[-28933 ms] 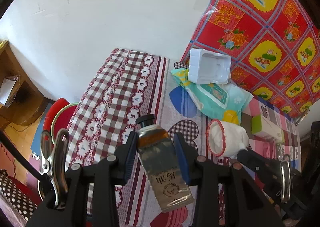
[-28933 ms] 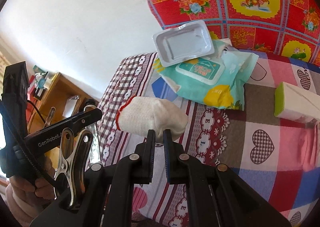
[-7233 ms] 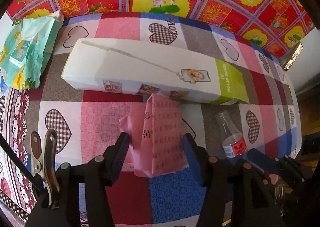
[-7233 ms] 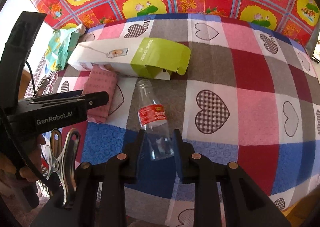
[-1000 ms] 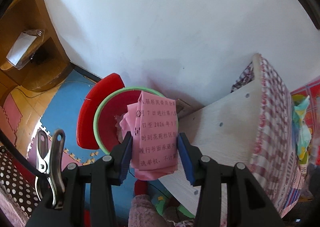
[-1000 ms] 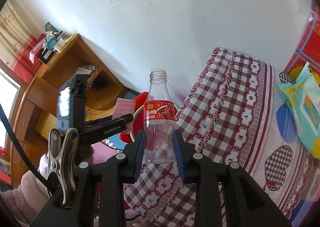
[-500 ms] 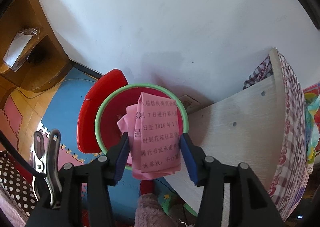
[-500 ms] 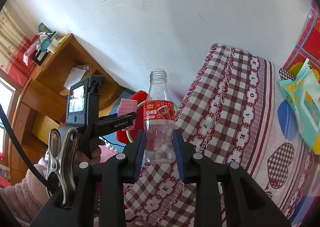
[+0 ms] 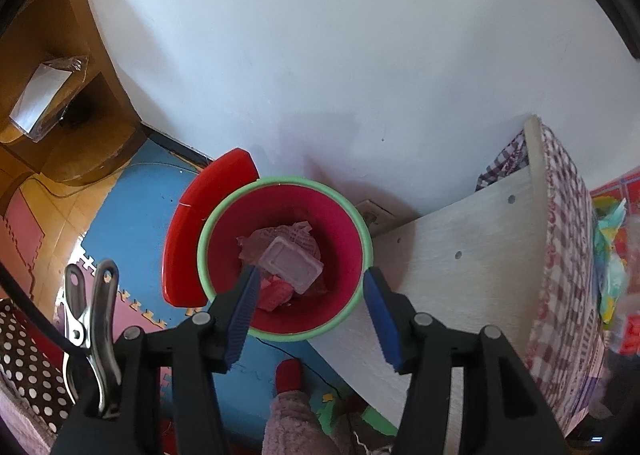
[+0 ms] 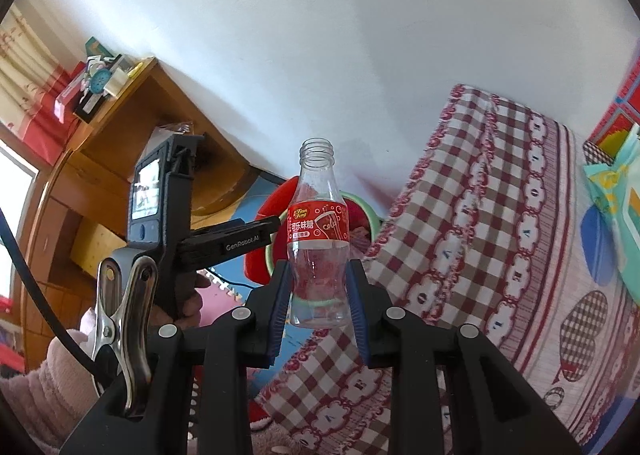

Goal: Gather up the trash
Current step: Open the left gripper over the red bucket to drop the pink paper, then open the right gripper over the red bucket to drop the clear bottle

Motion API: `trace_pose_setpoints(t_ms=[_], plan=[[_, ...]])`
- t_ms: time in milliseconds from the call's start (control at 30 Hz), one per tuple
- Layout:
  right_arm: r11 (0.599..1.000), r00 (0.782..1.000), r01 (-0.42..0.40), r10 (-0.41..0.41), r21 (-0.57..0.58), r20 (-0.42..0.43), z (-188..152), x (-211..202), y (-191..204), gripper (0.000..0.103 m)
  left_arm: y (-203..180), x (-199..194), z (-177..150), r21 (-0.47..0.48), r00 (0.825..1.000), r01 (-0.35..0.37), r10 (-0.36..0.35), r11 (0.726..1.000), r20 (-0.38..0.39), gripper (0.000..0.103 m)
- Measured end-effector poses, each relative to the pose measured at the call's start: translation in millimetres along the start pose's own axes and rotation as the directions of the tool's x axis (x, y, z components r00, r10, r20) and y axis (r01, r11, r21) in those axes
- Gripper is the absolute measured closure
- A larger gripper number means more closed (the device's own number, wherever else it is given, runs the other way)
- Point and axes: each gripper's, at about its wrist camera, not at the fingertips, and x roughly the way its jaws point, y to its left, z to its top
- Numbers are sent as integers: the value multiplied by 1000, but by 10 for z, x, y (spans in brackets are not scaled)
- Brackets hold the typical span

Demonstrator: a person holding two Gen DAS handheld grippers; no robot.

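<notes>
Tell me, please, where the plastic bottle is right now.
In the right wrist view, the plastic bottle stands upright in the right gripper, beside the checked tablecloth.

"Cola" on bottle (image 10: pixel 319 231) label, "GenRobot.AI" on left tongs (image 10: pixel 276 225) arm

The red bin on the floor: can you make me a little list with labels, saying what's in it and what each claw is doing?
bin: red bin with a green rim, on the floor beside the white wall
bin lid: red lid standing at the bin's side
inside the bin: white plastic tray on top, pink paper beside it
left claw: left claw above the bin, jaws have just been opening, nothing between them
right claw: right claw shut on the bottle
bottle: clear bottle, red label, no cap, upright, not yet in the bin
</notes>
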Motion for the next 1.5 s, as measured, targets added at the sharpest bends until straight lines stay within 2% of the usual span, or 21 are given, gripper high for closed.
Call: trace_pose_setpoints(t_ms=[467,867,1267,1300,1367,1433,1500], plan=[[996,997,-31,26,-81,-68,138,499,329,74,229,-476,-170,-63,999,-2,5,998,35,47],[991,990,-19,1,-132,-138,289,1027,496,74,443,-637,-247,-109,999,-9,15,994,48,47],[992,990,3,-21,-124,-141,402,1341,533,73,617,-734,-247,-129,998,-26,32,991,46,47],[993,990,4,-21,-119,-143,407,1349,527,73,619,-737,-249,-129,998,-26,32,991,46,47],[993,990,5,-21,-114,-141,415,1364,534,60,627,-746,-245,-128,998,-26,32,991,46,47],[994,990,5,-21,-113,-138,407,1353,519,55,625,-739,-241,-126,998,-26,32,992,46,47],[994,991,4,-19,-109,-132,406,1335,519,55,622,-739,-241,-125,998,-26,32,992,45,47]])
